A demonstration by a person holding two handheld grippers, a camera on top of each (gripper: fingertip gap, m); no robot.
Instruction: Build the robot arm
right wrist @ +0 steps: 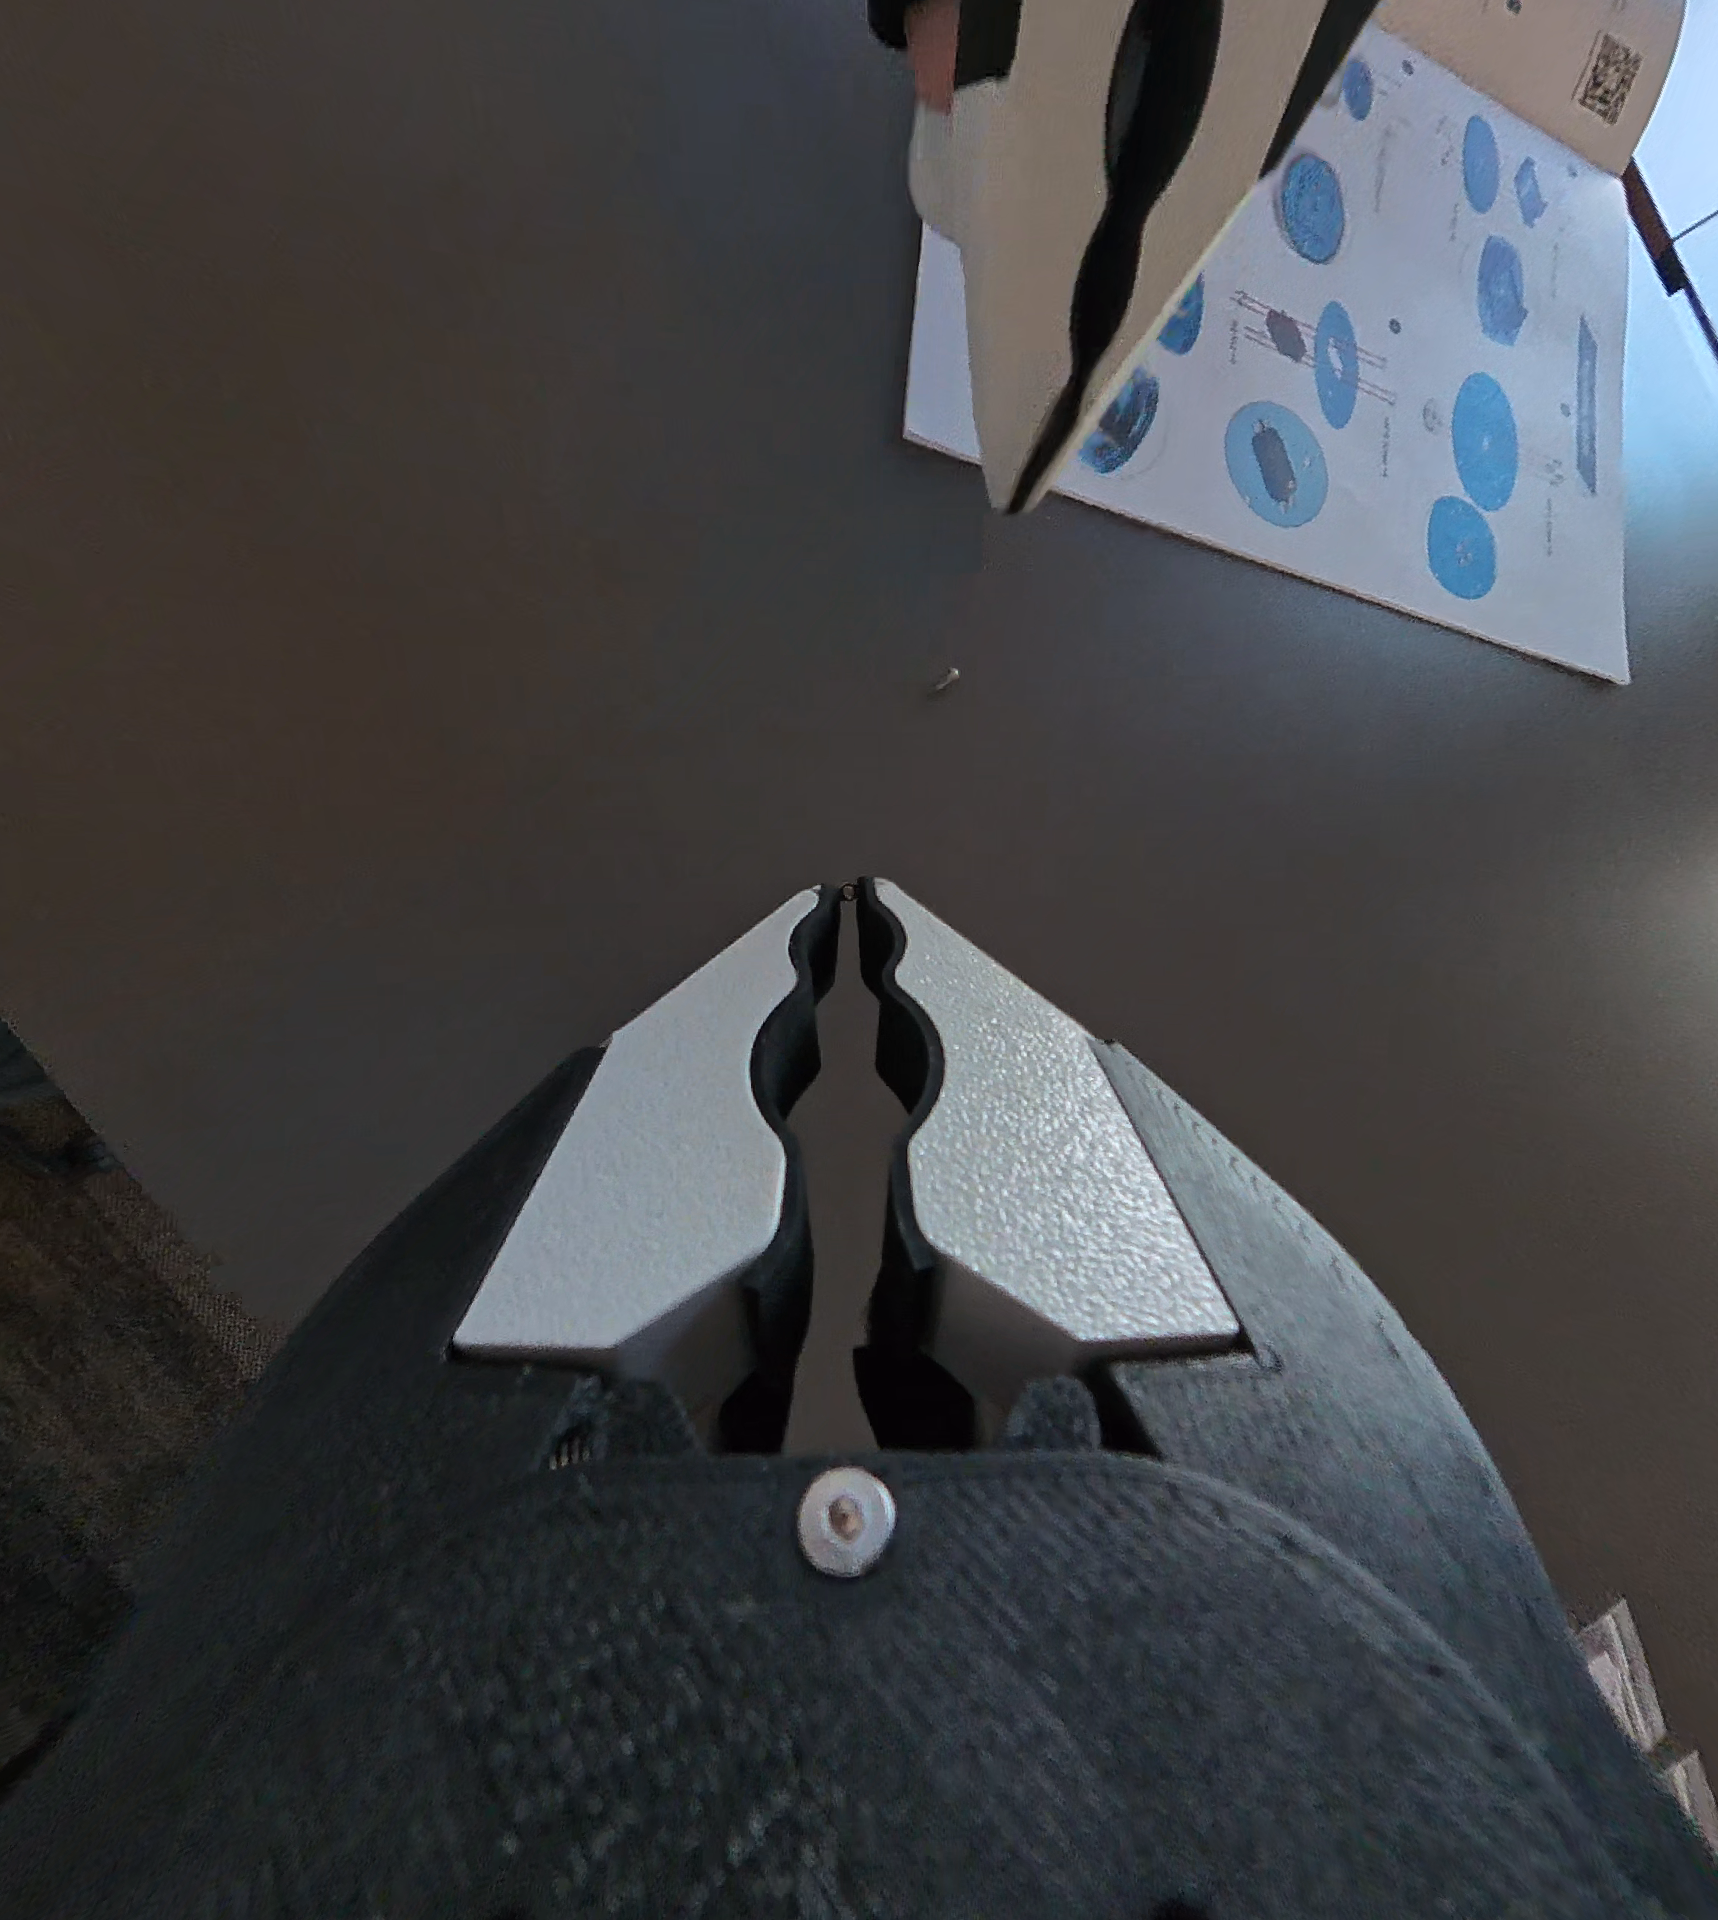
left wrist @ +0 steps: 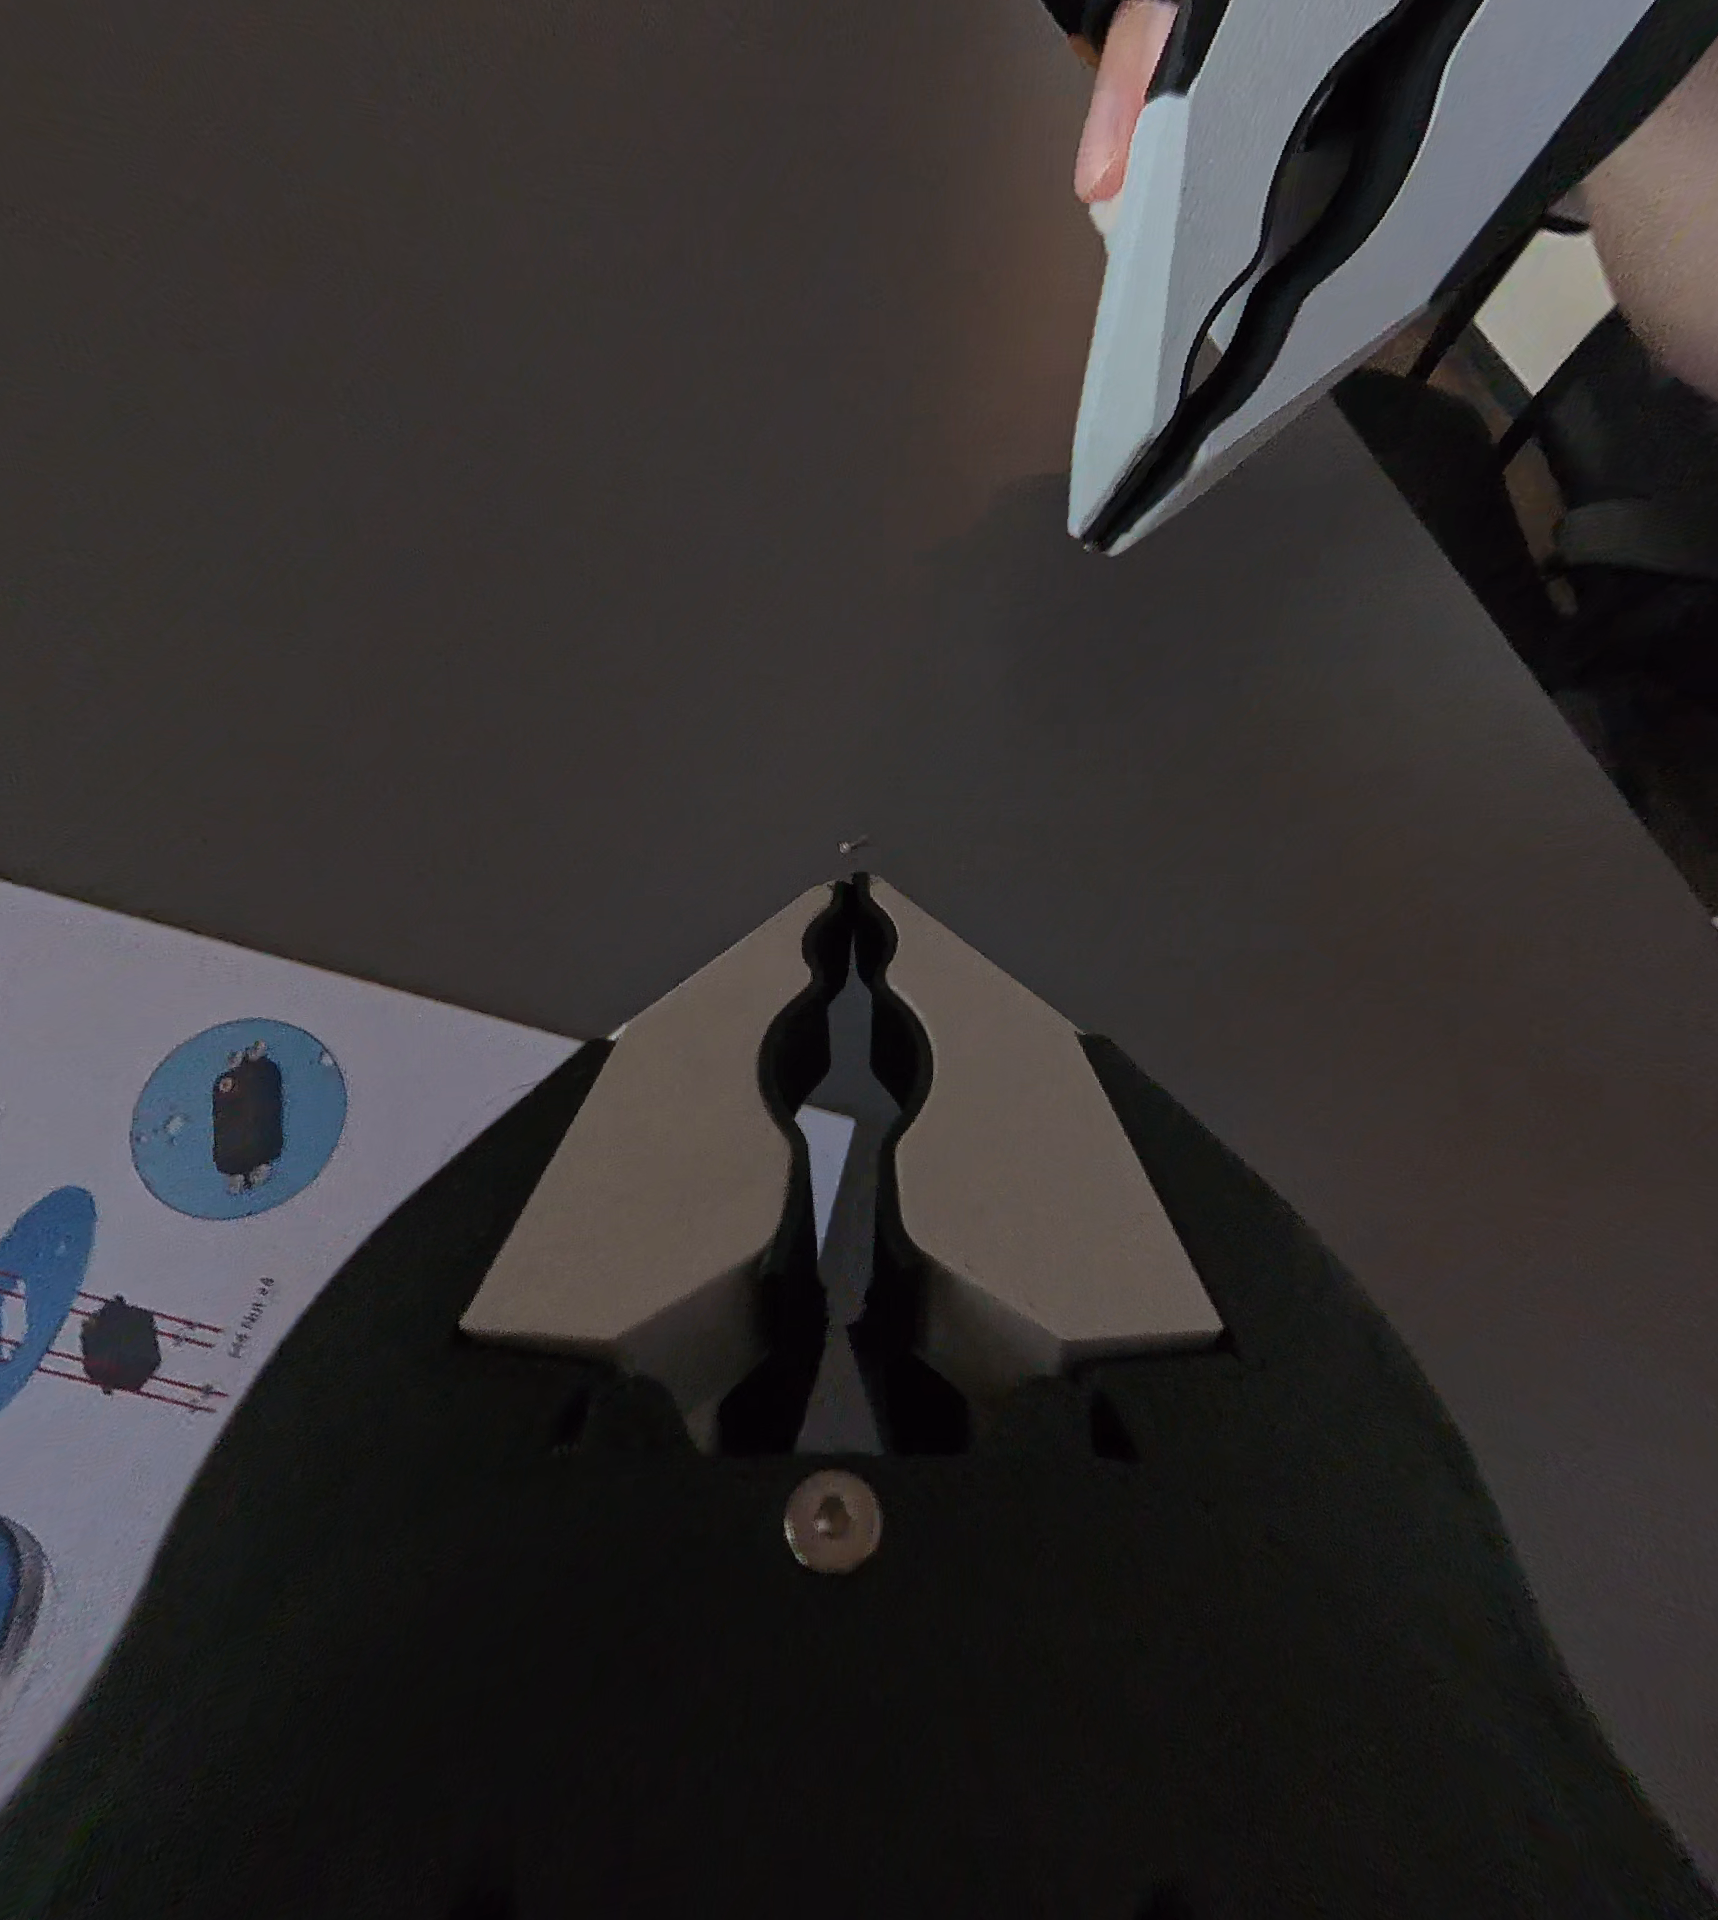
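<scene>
My left gripper (left wrist: pixel 853 883) is shut, its black pads meeting at the tips, above a dark table (left wrist: pixel 522 520). A tiny silver screw (left wrist: pixel 852 845) lies on the table just past the tips, apart from them. The right wrist view shows the same screw (right wrist: pixel 946 681) lying loose, well clear of the left gripper (right wrist: pixel 1016 504). My right gripper (right wrist: pixel 847 886) is shut on a very small metal part (right wrist: pixel 846 888) pinched at the very tips. In the left wrist view the right gripper (left wrist: pixel 1094 540) hangs above the table at upper right.
A white printed sheet with blue disc drawings (left wrist: pixel 55 1195) lies at the left gripper's left and shows in the right wrist view (right wrist: pixel 1406 416). A hand (left wrist: pixel 1109 114) holds the right gripper. The table edge (left wrist: pixel 1561 727) runs at right, with a dark chair (left wrist: pixel 1665 540) beyond. The left gripper's tips are roughly 9 cm from the right gripper's.
</scene>
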